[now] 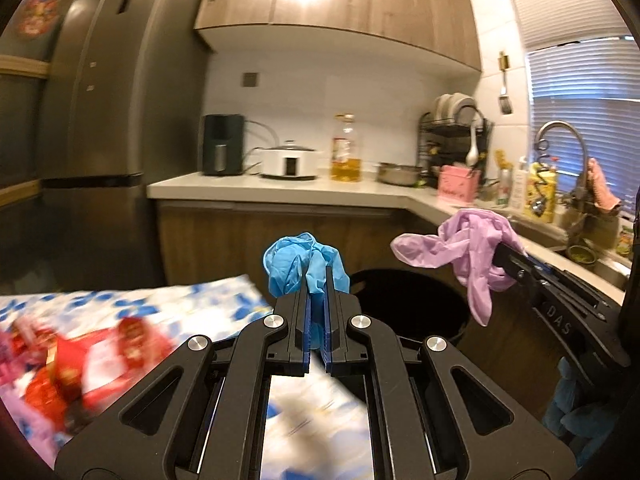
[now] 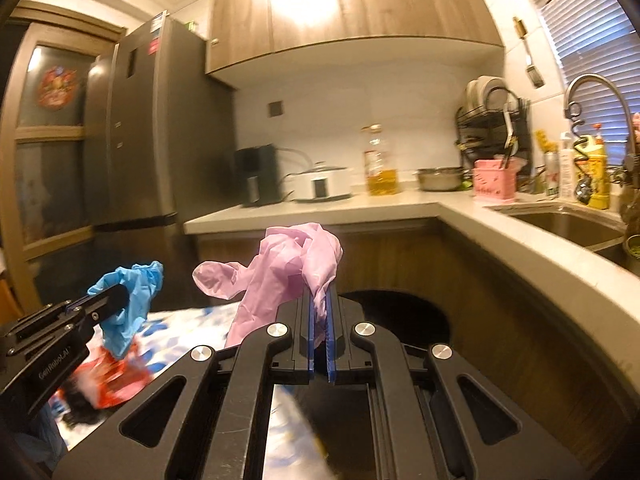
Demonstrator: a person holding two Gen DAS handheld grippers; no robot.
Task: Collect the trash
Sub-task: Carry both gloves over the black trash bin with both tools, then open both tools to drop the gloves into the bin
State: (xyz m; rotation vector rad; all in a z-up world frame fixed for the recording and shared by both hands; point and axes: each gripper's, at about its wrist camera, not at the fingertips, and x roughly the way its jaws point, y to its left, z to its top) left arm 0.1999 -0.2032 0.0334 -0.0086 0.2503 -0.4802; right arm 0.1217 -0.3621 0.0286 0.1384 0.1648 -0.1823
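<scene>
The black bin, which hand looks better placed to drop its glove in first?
Probably right. The right gripper, holding the pink glove, points straight at the black bin. The left gripper, holding the blue glove, sits off to the bin's left.

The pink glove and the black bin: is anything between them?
No. In the right wrist view the pink glove, in the right gripper, hangs with only open air before the bin.

The right gripper (image 1: 505,261) reads "DAS" on its side; the left gripper (image 2: 120,300) reads "GenRoboLAI".
</scene>
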